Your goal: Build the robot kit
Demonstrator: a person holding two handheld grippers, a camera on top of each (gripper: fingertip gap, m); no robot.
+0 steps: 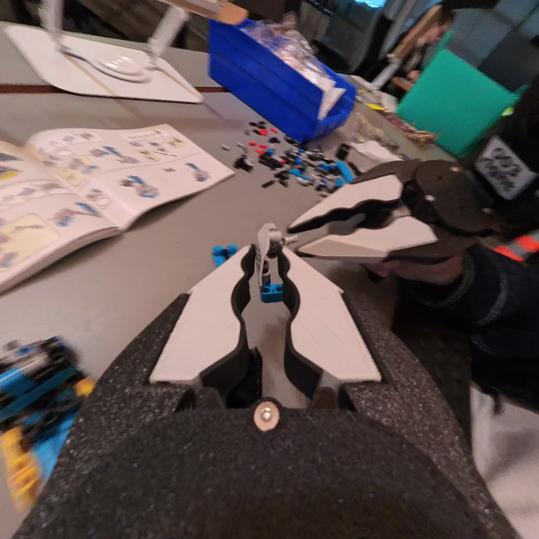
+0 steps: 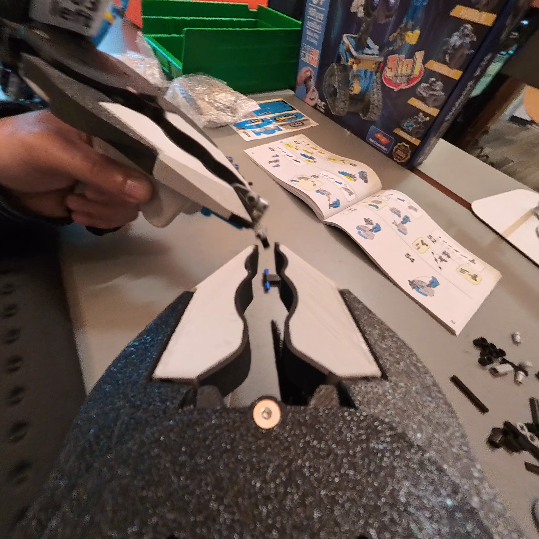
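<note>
Left tool [image 1: 266, 252] was pinching a small grey-and-blue brick assembly [image 1: 264, 242], held upright off the desk [image 1: 163, 262], its grey top sticking out past the tips. Right tool [image 2: 267, 248] was level with it, its tips just beside the assembly's short side pin. Its jaws stood a narrow gap apart. A small black-and-blue peg [image 2: 269, 279] showed in that gap, but blur left it unclear whether it was gripped or lying on the desk below. An open instruction booklet [image 1: 116, 180] lay to the left and loose small parts [image 1: 291, 163] beyond, before a blue bin [image 1: 271, 87]. A part-built blue and yellow model [image 1: 35, 379] sat at the near left.
</note>
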